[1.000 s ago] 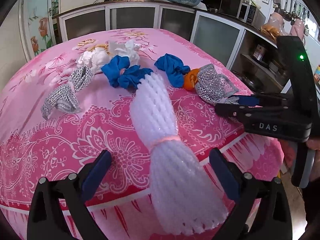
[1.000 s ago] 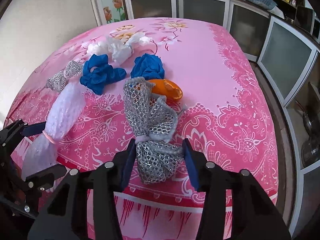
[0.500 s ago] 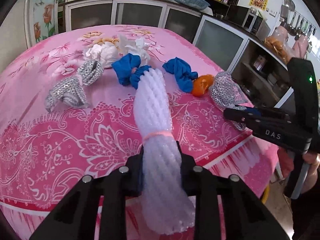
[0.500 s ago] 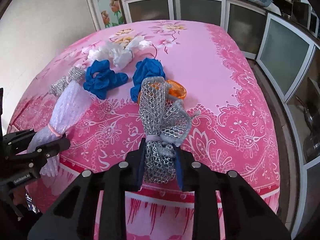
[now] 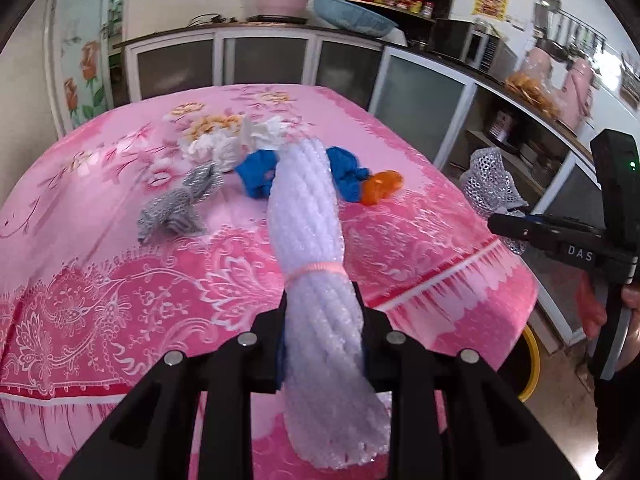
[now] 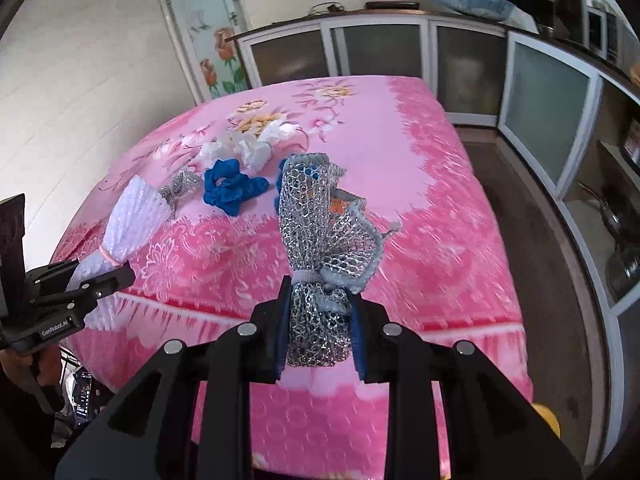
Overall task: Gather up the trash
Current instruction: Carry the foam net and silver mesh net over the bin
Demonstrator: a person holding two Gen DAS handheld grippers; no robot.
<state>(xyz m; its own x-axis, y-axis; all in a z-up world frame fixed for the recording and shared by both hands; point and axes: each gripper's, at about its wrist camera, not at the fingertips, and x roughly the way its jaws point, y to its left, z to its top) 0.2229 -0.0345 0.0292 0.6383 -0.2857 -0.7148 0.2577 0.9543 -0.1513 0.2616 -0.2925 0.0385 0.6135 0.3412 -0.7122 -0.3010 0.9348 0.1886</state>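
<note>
Left tool (image 5: 322, 336): my jaws are clamped on the white foam net sleeve (image 5: 310, 216), gripped below its pink band; the sleeve stands up out of the jaws, over the near edge of the bench (image 5: 100, 280).

Right tool (image 6: 318, 328): my jaws are closed on the silver mesh bundle (image 6: 316, 216), held just under its grey tie; the bundle is clear of the pink floral cloth.

Items lying on the bench:
- second silver mesh bundle (image 5: 180, 204), left of centre;
- blue crumpled glove (image 6: 230, 188), just beside it;
- another blue piece (image 5: 348, 172), partly hidden behind the white sleeve;
- orange peel (image 5: 382, 186), touching that blue piece;
- white crumpled plastic (image 6: 256, 144), farther back on the flower print.

Surroundings: grey-fronted cabinets (image 5: 240, 64) behind the bench.
</note>
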